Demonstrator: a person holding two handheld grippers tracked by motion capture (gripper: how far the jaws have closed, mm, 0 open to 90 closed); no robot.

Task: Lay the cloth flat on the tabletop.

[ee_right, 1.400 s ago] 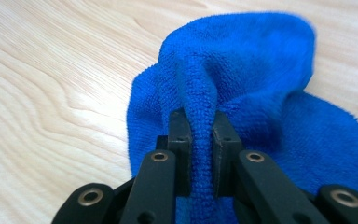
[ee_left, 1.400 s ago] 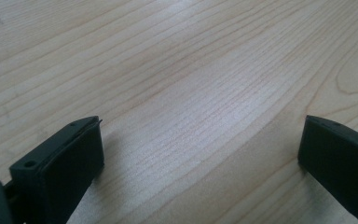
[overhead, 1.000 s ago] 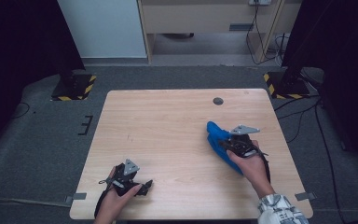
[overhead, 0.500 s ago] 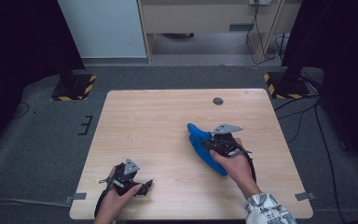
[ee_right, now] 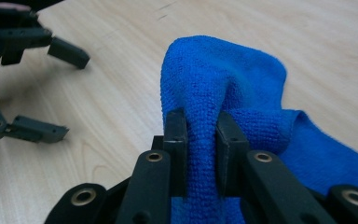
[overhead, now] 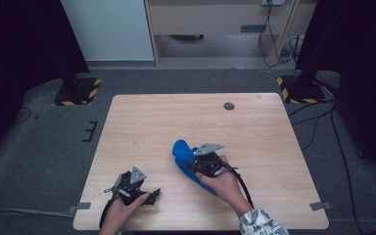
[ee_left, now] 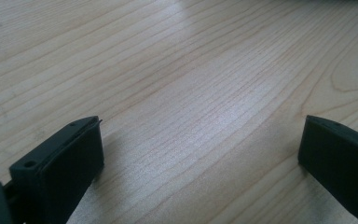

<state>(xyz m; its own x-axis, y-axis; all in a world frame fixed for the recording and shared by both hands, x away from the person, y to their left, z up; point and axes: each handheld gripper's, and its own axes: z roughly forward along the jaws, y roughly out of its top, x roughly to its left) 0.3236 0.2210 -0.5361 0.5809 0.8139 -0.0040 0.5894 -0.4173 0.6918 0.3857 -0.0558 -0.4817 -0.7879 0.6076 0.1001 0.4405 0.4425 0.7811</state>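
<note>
A blue cloth (overhead: 182, 152) lies bunched on the wooden table (overhead: 176, 117), right of the middle. My right gripper (overhead: 192, 164) is shut on it. In the right gripper view a fold of the cloth (ee_right: 214, 70) is pinched between the two pads (ee_right: 176, 135), with the gripper (ee_right: 203, 122) low over the wood. The jaws have just been opening slightly, with the cloth still between them. My left gripper (overhead: 149, 195) rests near the table's front edge, to the left, its jaws wide apart over bare wood (ee_left: 191, 70). It also shows in the right gripper view (ee_right: 58, 91), open.
A round cable hole (overhead: 229, 105) sits near the table's far edge. Striped stand bases (overhead: 76, 90) (overhead: 301, 88) flank the table on the floor. The person's sleeve (overhead: 259, 223) comes in at the bottom right.
My right gripper has moved left across the table, dragging the blue cloth with it toward the middle. The left gripper has stayed in place.
</note>
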